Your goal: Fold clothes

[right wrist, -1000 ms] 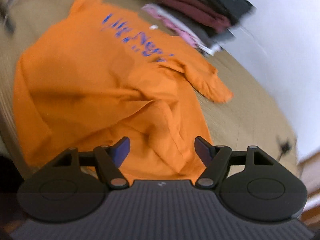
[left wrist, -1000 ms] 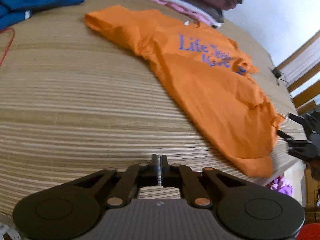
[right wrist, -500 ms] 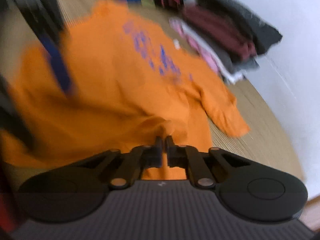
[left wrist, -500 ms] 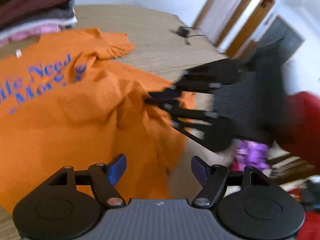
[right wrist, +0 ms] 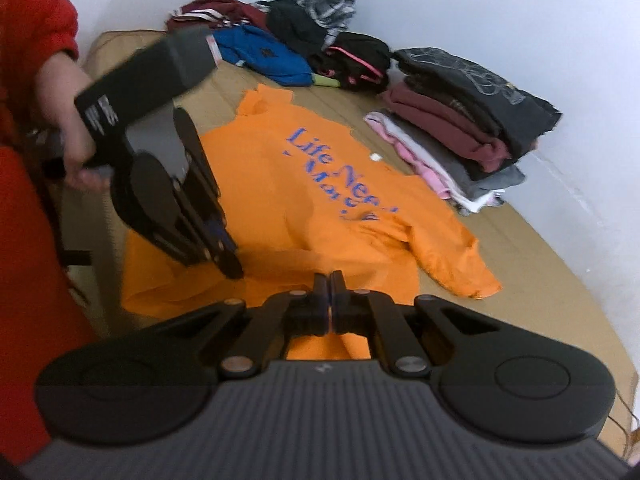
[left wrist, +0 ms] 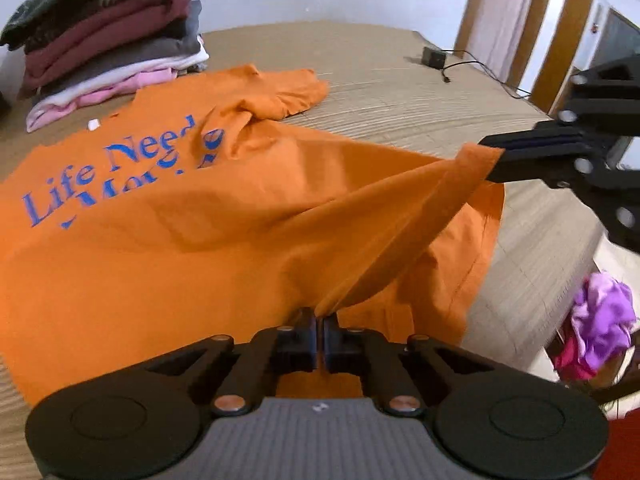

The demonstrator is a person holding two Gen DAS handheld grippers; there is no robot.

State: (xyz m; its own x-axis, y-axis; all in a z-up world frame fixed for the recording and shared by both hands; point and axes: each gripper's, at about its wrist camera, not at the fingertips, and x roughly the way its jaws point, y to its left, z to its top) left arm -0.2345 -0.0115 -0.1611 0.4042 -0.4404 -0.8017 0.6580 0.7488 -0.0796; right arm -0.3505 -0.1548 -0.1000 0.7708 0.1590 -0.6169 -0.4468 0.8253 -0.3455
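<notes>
An orange T-shirt (left wrist: 160, 260) with blue lettering lies spread on a tan striped mattress (left wrist: 400, 92). My left gripper (left wrist: 320, 322) is shut on the shirt's near hem, and the cloth rises out of its tips. In the same view, at the right, my right gripper (left wrist: 490, 156) pinches another spot on that hem and holds it lifted off the bed, so the edge hangs stretched between the two. In the right wrist view my right gripper (right wrist: 330, 282) is shut with the T-shirt (right wrist: 288, 200) under it. The left gripper (right wrist: 228, 260) is to its left, held by a hand (right wrist: 68, 128).
A stack of folded clothes (left wrist: 108, 44) stands behind the shirt near the wall. Loose unfolded garments (right wrist: 304, 40) are heaped at the bed's far end. A black adapter (left wrist: 434, 56) with its cable lies on the mattress. A purple cloth (left wrist: 600, 320) lies below the bed's edge.
My left gripper swung from the bare mattress to the shirt's hem, opened, then shut on it. My right gripper shut on the hem and lifted it.
</notes>
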